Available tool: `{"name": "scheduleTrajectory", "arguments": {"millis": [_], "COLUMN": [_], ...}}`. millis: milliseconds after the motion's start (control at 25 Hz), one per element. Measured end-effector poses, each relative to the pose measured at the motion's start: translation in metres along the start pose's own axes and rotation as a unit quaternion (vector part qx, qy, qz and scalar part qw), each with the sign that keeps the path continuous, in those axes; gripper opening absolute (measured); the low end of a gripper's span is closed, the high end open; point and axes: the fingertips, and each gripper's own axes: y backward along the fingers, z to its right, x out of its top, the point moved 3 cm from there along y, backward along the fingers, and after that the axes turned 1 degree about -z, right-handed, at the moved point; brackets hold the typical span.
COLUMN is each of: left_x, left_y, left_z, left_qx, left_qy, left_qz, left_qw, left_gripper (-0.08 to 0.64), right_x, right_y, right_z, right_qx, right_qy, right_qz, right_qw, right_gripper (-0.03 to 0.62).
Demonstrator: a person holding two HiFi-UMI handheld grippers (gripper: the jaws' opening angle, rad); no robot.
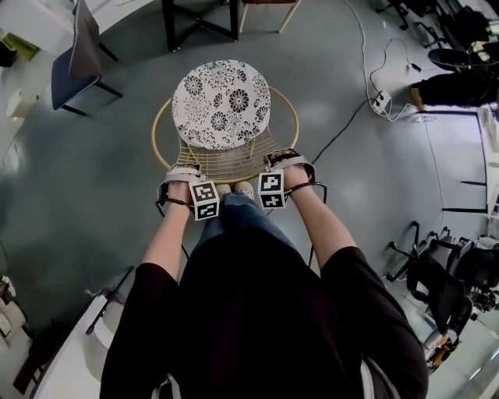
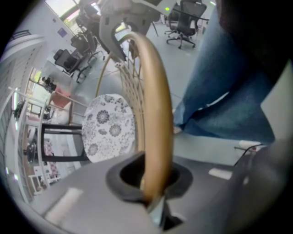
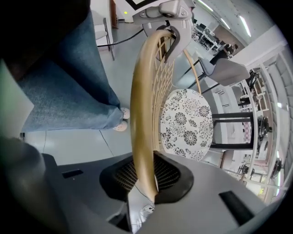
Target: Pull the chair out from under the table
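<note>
The chair has a round black-and-white flowered cushion (image 1: 221,104) and a tan hoop frame with a wire back (image 1: 228,162). It stands on the grey floor, a little this side of a black-legged table (image 1: 199,21). My left gripper (image 1: 185,176) is shut on the left part of the chair's top rail (image 2: 155,114). My right gripper (image 1: 287,163) is shut on the right part of the same rail (image 3: 141,114). In the left gripper view the rail runs straight down into the left gripper (image 2: 152,183). The right gripper view shows it pinched in the right gripper (image 3: 145,179).
A blue chair (image 1: 76,64) stands at the far left. A cable runs to a power strip (image 1: 380,102) on the floor at the right. Black office chairs (image 1: 446,282) crowd the right edge. The person's shoes (image 1: 234,189) are just behind the chair back.
</note>
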Motion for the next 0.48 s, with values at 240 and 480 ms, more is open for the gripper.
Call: {"name": "scheduleTrajectory", "arguments": {"millis": [240,480], "left_x": [-0.001,0.010], "left_y": [-0.009,0.012], "left_z": [0.005,0.014], "left_qx": [-0.008,0.044], "left_qy": [0.013,0.070], "left_qz": [0.017,0.034], "left_qw": [0.9997,0.9960], "left_gripper": [0.233,0.258], "right_x": [0.001,-0.009], "right_y": [-0.006,0.013], "right_z": [0.002,-0.015], "right_qx": [-0.001,-0.062], "right_qy": [-0.024,-0.023], "right_qz": [0.014,0.033], "right_qw": [1.000,0.997], "right_gripper": [0.131,0.149]}}
